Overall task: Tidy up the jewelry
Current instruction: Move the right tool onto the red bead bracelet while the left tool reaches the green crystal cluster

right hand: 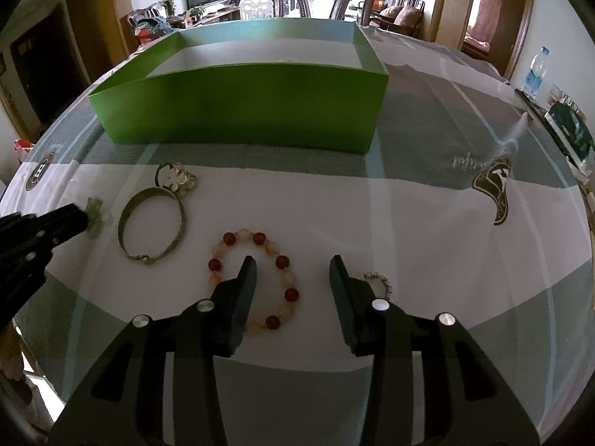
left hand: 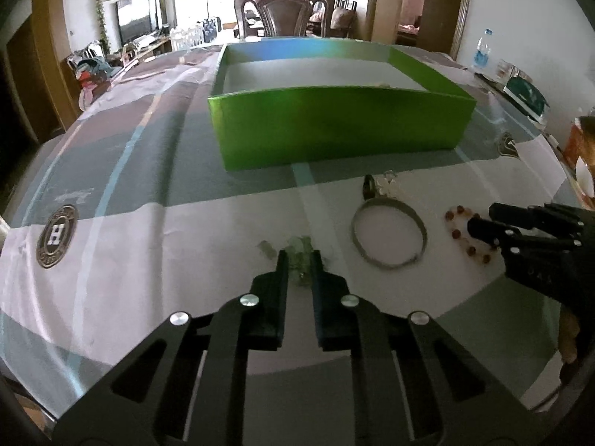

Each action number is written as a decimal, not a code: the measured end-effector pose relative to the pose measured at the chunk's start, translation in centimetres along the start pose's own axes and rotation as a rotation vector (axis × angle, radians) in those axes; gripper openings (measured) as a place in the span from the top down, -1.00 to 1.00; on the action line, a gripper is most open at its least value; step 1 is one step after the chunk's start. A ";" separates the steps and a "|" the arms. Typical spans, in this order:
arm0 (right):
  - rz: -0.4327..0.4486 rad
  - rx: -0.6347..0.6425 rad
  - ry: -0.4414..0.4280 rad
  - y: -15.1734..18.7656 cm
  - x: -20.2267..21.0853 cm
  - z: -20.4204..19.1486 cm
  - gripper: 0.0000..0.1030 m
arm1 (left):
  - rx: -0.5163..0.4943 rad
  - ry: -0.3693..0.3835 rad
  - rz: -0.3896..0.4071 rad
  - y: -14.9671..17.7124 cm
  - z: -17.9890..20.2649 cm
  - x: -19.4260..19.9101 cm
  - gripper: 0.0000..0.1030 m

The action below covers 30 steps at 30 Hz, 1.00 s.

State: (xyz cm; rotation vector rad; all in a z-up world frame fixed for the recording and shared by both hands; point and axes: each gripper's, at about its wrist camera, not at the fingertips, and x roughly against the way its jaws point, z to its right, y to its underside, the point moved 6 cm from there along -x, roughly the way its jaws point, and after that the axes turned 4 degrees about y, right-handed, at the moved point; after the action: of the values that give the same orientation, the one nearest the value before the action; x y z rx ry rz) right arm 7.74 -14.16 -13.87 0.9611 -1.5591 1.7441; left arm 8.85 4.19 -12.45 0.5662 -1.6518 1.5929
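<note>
A pale green bead piece (left hand: 297, 243) lies on the tablecloth, and my left gripper (left hand: 299, 256) is shut on it, its fingers pressed in from both sides. To its right lie a metal bangle (left hand: 388, 260), a flower ring (left hand: 383, 184) and a red-and-clear bead bracelet (left hand: 455, 228). My right gripper (right hand: 292, 267) stands open over that bracelet (right hand: 282, 262), whose right side lies between the fingers without touching them. A small crystal ring (right hand: 379, 278) shows beside the right finger. The open green box (right hand: 238, 111) stands behind the jewelry. In the right wrist view, my left gripper (right hand: 80, 217) sits at the far left.
A water bottle (right hand: 535, 72) and a dark green pack (right hand: 571, 130) stand at the table's right edge. A dark wooden chair (left hand: 284, 9) stands behind the box. The tablecloth carries a round emblem (left hand: 57, 236) at the left.
</note>
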 end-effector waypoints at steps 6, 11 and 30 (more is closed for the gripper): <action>-0.001 0.000 0.007 0.2 0.1 0.2 0.20 | 0.020 -0.064 0.013 0.0 -1.6 0.7 0.36; 0.001 0.000 0.005 0.2 0.1 0.2 0.20 | -0.006 -0.034 0.001 0.4 -0.6 0.6 0.17; 0.014 0.019 -0.001 0.3 0.2 -0.5 0.32 | -0.004 -0.013 -0.031 0.4 0.6 -1.5 0.28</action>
State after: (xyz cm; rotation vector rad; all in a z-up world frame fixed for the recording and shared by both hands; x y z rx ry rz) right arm 7.32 -13.76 -13.90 0.9626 -1.5560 1.7707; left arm 9.33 3.32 -13.79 0.5983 -1.6480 1.5662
